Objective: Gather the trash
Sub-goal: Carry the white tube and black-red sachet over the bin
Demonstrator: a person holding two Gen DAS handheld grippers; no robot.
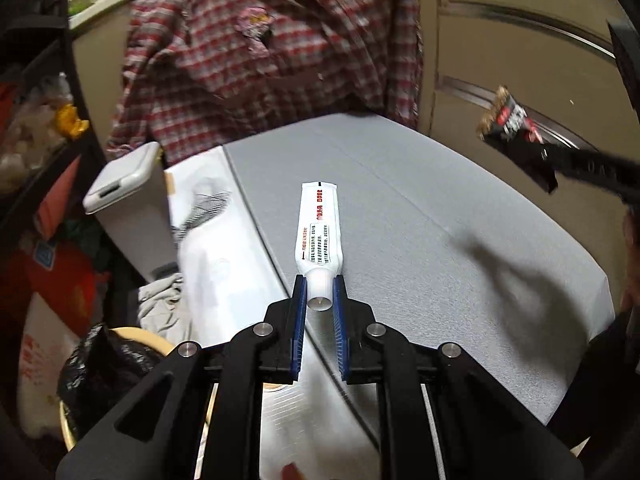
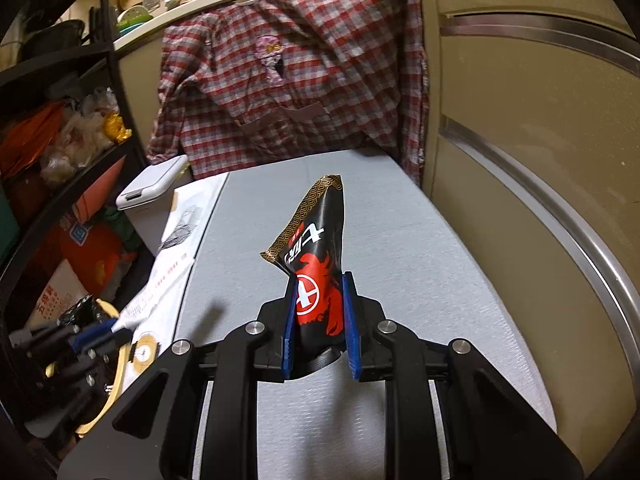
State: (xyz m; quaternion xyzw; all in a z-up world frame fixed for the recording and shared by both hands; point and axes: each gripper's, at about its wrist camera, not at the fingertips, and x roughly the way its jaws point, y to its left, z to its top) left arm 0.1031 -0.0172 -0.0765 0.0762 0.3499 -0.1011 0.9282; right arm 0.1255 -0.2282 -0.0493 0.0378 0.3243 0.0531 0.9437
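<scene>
Left wrist view: the white tube (image 1: 319, 229), cap clamped between the left gripper (image 1: 319, 295) fingers, hangs above the grey desk (image 1: 420, 240), so keep it pinched and level toward the black-lined bin (image 1: 100, 364), while the right gripper (image 2: 319, 304) clamps the black wrapper (image 2: 314, 256).

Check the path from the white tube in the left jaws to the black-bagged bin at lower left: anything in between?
Nothing visible blocks it. The white plastic tube, held by its cap in the left gripper, is off the grey tabletop. The round wooden-rimmed bin with a black bag is open-topped, beyond the table's left edge.
</scene>
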